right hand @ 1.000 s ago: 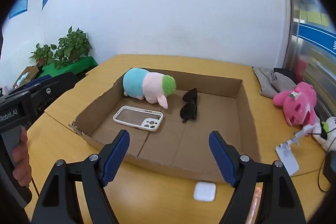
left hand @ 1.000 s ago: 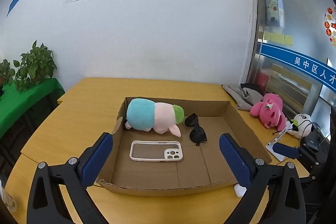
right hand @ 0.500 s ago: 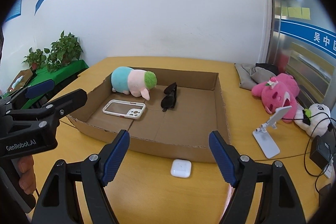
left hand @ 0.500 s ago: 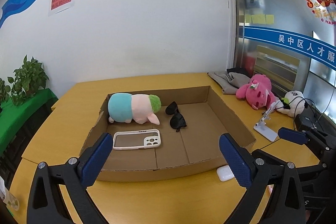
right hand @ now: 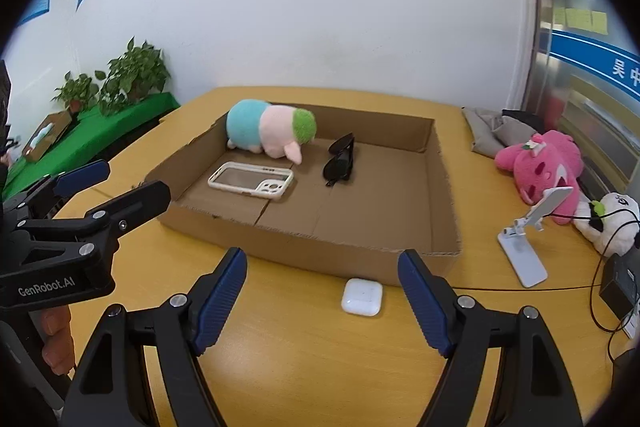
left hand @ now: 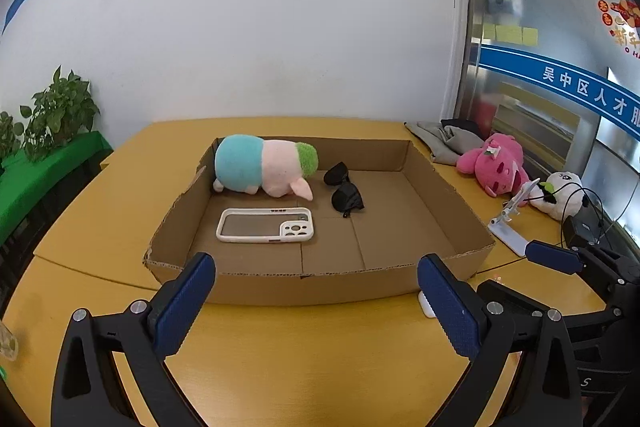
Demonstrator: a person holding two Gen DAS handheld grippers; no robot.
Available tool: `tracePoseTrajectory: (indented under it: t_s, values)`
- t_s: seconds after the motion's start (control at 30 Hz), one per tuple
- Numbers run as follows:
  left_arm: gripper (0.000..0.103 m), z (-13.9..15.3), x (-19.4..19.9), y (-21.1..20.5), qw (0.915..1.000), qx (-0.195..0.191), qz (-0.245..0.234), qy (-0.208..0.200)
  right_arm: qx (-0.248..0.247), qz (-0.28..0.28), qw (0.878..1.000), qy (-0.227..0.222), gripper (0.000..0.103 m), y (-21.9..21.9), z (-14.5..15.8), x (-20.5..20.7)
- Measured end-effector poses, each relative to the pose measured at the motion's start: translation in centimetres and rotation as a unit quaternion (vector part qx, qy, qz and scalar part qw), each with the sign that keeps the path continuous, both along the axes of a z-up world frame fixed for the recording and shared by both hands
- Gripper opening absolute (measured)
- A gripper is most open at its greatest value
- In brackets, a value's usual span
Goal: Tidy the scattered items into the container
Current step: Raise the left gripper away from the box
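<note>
Lining up on the white earbud case [right hand: 361, 296] lying on the table just outside the cardboard box's [right hand: 446, 195] near wall | right gripper [right hand: 322, 291] hanging spread and empty above it | left gripper [left hand: 316, 297] likewise released, idling | next: lowering, straddling, pinching gently

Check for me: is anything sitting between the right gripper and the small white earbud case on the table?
Nothing visible. The small white earbud case lies on bare yellow table just ahead of the open right gripper, between its fingers' line. The shallow brown cardboard box stands directly behind the case; its near wall must be cleared.
</note>
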State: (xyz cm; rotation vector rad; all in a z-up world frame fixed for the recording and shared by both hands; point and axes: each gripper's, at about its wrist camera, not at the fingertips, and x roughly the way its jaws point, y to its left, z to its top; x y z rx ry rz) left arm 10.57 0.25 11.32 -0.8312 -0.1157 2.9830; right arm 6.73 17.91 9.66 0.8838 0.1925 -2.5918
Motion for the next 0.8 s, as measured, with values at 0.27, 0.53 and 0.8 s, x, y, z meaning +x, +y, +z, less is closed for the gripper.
tracePoseTrajectory:
  t_s: [0.27,0.53,0.8]
  values:
    - [0.103,-3.0,-0.4,-1.0,0.9994,0.02,0.0,-0.029,0.02,0.005,0.999,-0.027,0.078,-1.1,-2.6,-0.2]
    - [0.103,-4.1,-0.7,-1.0,0.9989,0.011,-0.024,-0.039,0.001,-0.02,0.999,-0.046,0.078,-0.6,-4.7,-0.2]
    - [0.103,-6.5,-1.2,0.8,0.9961,0.008,-0.062,-0.062,-0.029,-0.065,0.994,-0.086,0.078,2.7,-7.9,-0.5]
